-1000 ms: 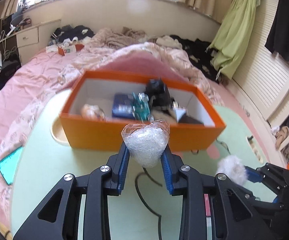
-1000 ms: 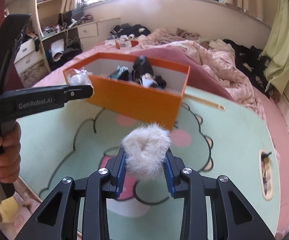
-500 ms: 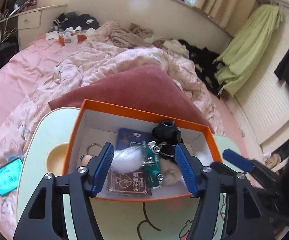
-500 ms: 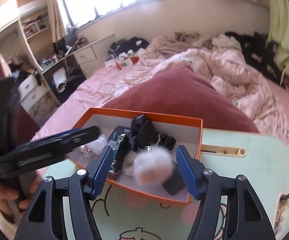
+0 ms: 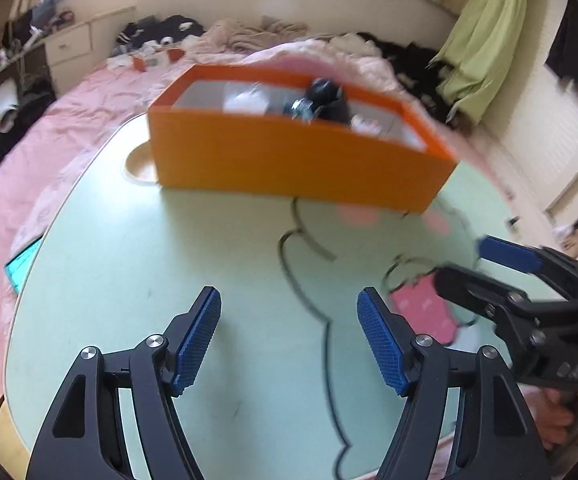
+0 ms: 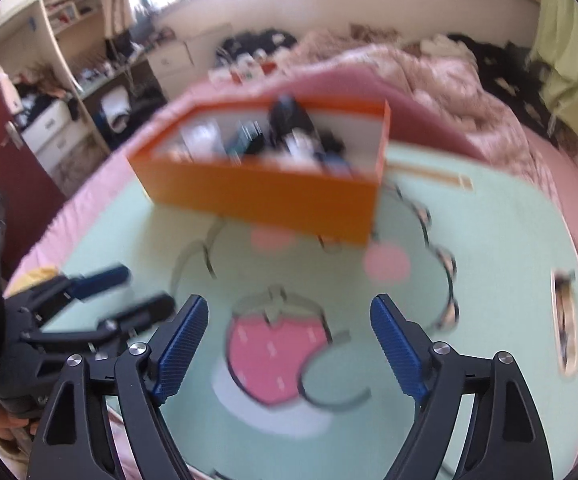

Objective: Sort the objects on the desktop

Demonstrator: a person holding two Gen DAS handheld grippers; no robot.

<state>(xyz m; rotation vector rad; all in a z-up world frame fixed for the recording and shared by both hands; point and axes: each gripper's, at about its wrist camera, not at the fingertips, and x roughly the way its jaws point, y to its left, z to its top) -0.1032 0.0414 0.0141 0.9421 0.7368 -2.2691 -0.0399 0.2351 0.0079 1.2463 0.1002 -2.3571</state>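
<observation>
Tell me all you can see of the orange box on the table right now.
The orange box is a long, open-topped rectangular box, likely cardboard, with pale inner walls. It stands flat at the far side of the green cartoon-print table, partly over the table's round recess. Inside lie blurred items: something white, something black, something bluish. A pink quilt lies behind it. Neither gripper touches it.

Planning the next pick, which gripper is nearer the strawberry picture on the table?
Right. The right gripper hangs directly over the strawberry picture; the left gripper sits beside it, strawberry off its right finger. Both jaws have just been opening, empty.
</observation>
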